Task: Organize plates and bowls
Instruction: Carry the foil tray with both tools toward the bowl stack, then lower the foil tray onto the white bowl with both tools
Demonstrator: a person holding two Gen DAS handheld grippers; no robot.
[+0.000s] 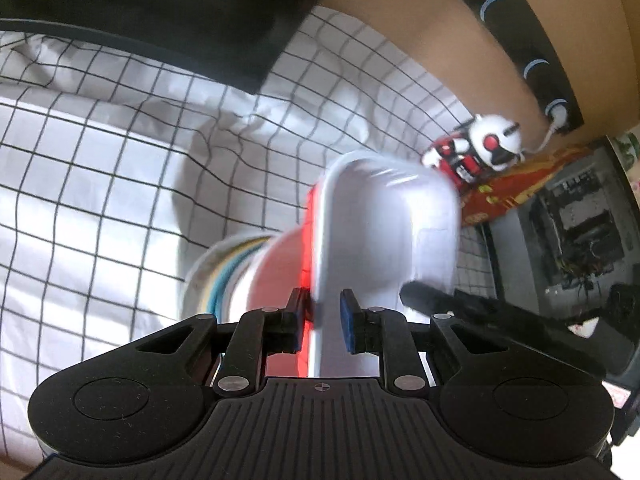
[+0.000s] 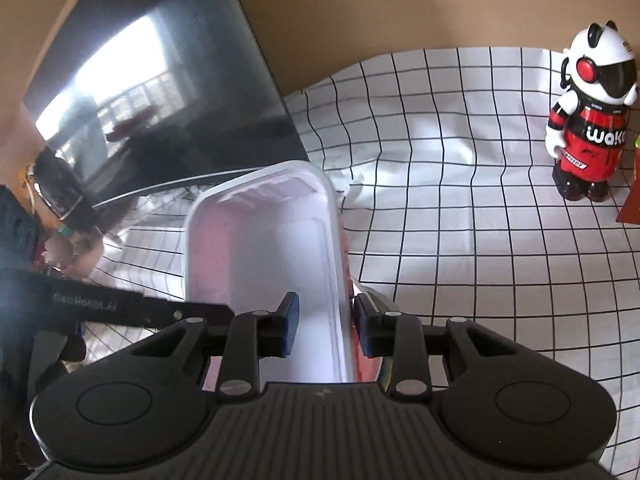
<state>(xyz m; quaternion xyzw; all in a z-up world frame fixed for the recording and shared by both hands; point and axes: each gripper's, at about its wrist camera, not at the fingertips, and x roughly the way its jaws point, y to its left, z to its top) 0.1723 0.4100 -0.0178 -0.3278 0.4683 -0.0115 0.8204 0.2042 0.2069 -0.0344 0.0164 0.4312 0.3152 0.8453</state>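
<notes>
My left tongs (image 1: 322,320) straddle one long rim of a white rectangular tub (image 1: 384,232), but I see a gap between the right pad and the wall, and blur hides whether the left pad presses, so I cannot tell if they grip. My right tongs (image 2: 325,326) straddle the opposite rim of the same tub (image 2: 260,248); the right pad sits at the rim, the left pad stands clear inside, so the hold is again uncertain. The tub looks empty in the right wrist view; its floor glows pinkish.

Something red (image 1: 306,248) lies against the tub's outer wall, too smeared to name. Just left of it, the left wrist view shows a striped bowl (image 1: 218,276) with blue and yellow bands, partly hidden behind the tub; the right wrist view does not show it.

Beyond is the checked cloth (image 2: 460,208) over the table. A toy robot (image 2: 588,120) stands upright far right, sharp here, blurred in the left view. A dark screen (image 2: 152,92) fills the far left, cut off by the frame.
</notes>
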